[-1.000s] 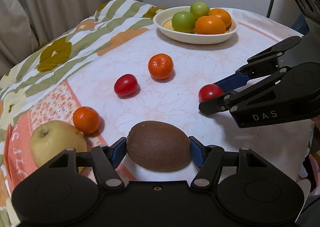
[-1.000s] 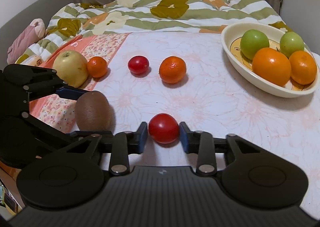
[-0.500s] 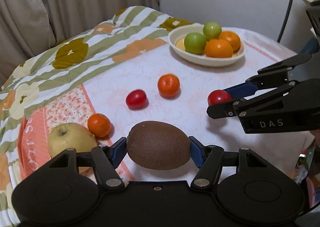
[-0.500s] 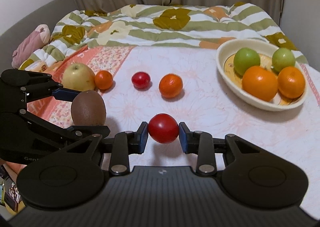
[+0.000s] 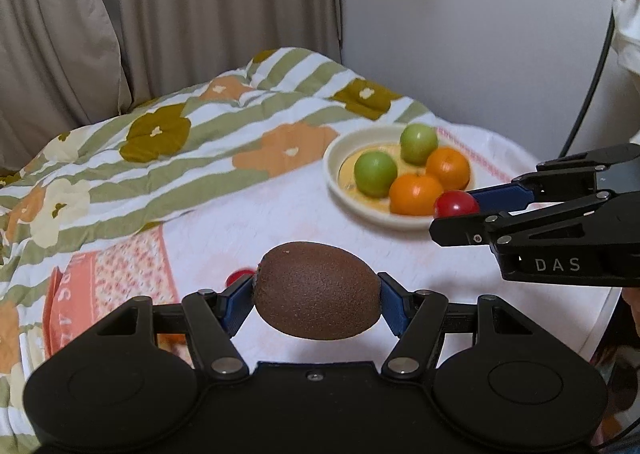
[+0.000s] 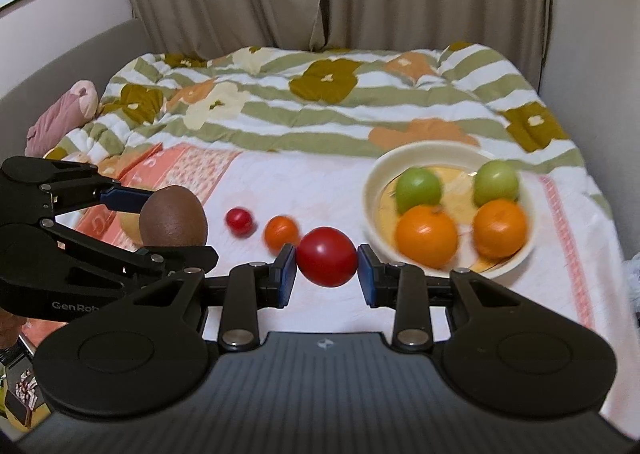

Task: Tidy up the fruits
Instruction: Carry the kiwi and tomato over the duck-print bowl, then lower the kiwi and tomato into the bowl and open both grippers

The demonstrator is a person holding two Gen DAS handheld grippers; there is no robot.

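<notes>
My left gripper (image 5: 316,294) is shut on a brown kiwi (image 5: 316,290) and holds it above the white cloth; the kiwi also shows in the right wrist view (image 6: 174,221). My right gripper (image 6: 327,268) is shut on a red tomato (image 6: 327,262), lifted, near the front rim of the cream bowl (image 6: 374,190). In the left wrist view the tomato (image 5: 456,204) is at the bowl's near right rim (image 5: 332,170). The bowl holds two green apples and two oranges. A small red tomato (image 6: 239,220) and a tangerine (image 6: 282,232) lie on the cloth.
A yellow apple (image 6: 130,222) is mostly hidden behind the kiwi. A striped flowered quilt (image 6: 320,106) covers the far side. Curtains and a wall stand behind. A pink cushion (image 6: 60,118) lies far left. A black cable (image 5: 592,82) hangs at right.
Both grippers have risen and moved toward the bowl with their fruit. The loose fruit on the cloth now lies lower and farther back in view.
</notes>
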